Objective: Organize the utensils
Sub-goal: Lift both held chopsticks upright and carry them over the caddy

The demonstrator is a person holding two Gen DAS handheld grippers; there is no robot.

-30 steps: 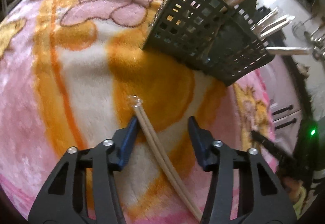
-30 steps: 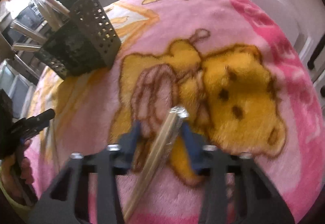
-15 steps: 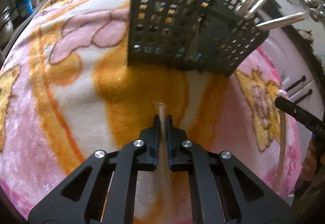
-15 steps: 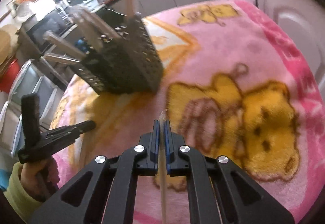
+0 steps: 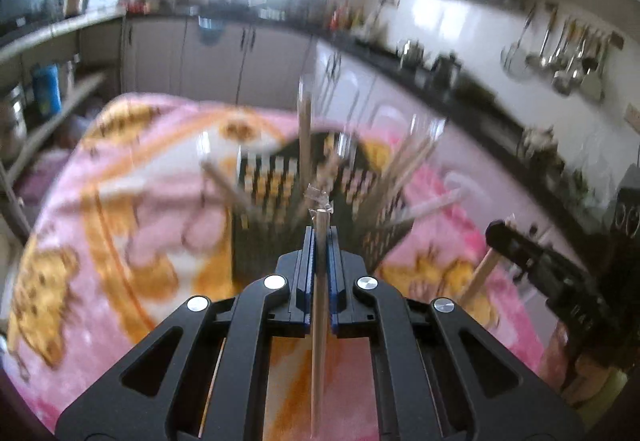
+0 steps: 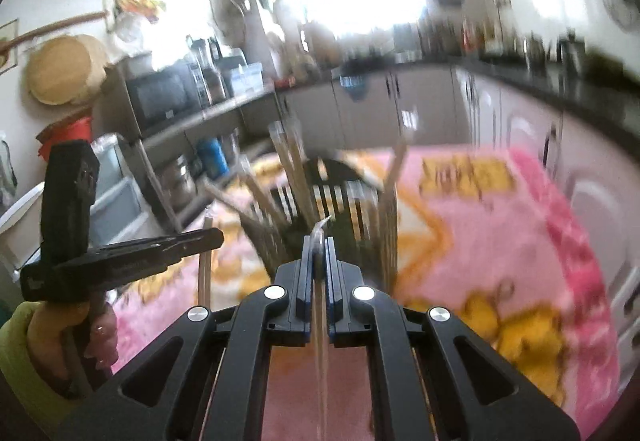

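Both grippers have risen off the blanket since the earlier frames, where each stood low over a wrapped pair of chopsticks lying on the pile; the jaws have closed fully on those pairs and now carry them in the air.

Nearest in the left wrist view, the left gripper (image 5: pixel 319 241) has its blue pads pinched tight on the left pair of chopsticks (image 5: pixel 318 321), which runs straight down between the jaws with its crinkled wrapper tip poking out ahead. In the right wrist view the right gripper (image 6: pixel 318 249) is likewise clamped on the right pair of chopsticks (image 6: pixel 320 329), only a short curl of wrapper showing past the fingertips.

Just beyond both tips stands the black mesh holder (image 5: pixel 280 209), near the middle of the pink blanket (image 5: pixel 120 225), already bristling with wrapped pairs that lean outward in all directions. The view is smeared by motion, so free gaps among them are hard to pick out.

To do this step well, I judge that each hand should lift until the hanging lower end clears the holder's rim, then tip the pair toward upright and lower it into an open gap. Going one hand at a time would keep the grippers from crowding each other over the small opening. Releasing only once the end is inside should stop the pair skidding off the leaning sticks.
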